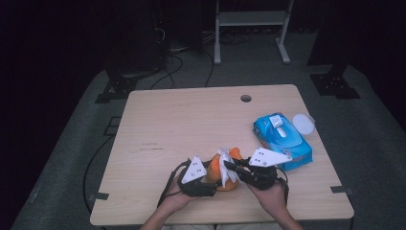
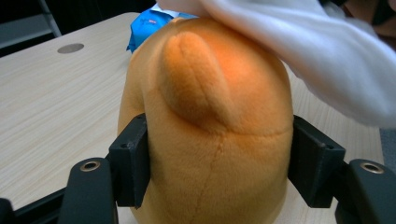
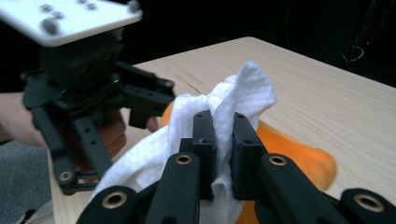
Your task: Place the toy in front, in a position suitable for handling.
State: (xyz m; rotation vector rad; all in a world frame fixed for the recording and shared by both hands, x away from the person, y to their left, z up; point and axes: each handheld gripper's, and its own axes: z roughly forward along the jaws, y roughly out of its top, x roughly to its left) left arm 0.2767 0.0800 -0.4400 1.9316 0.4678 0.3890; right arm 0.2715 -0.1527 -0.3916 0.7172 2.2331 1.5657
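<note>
An orange plush toy (image 1: 213,167) stands near the front edge of the wooden table (image 1: 191,120). My left gripper (image 1: 208,176) grips it from the left. In the left gripper view both pads (image 2: 133,158) press into the toy's sides (image 2: 205,116). A white wipe (image 1: 224,159) lies over the top of the toy. My right gripper (image 1: 226,166) is shut on that wipe, and in the right gripper view its jaws (image 3: 223,140) pinch a fold of the wipe (image 3: 243,91) above the orange plush (image 3: 299,158). The left gripper (image 3: 93,93) shows beyond it there.
A blue pack of wet wipes (image 1: 282,139) lies to the right of the toy, with a round white lid (image 1: 303,123) behind it. A cable hole (image 1: 245,98) sits near the table's far edge. Beyond the table stand dark stands, cables and a white frame (image 1: 251,19).
</note>
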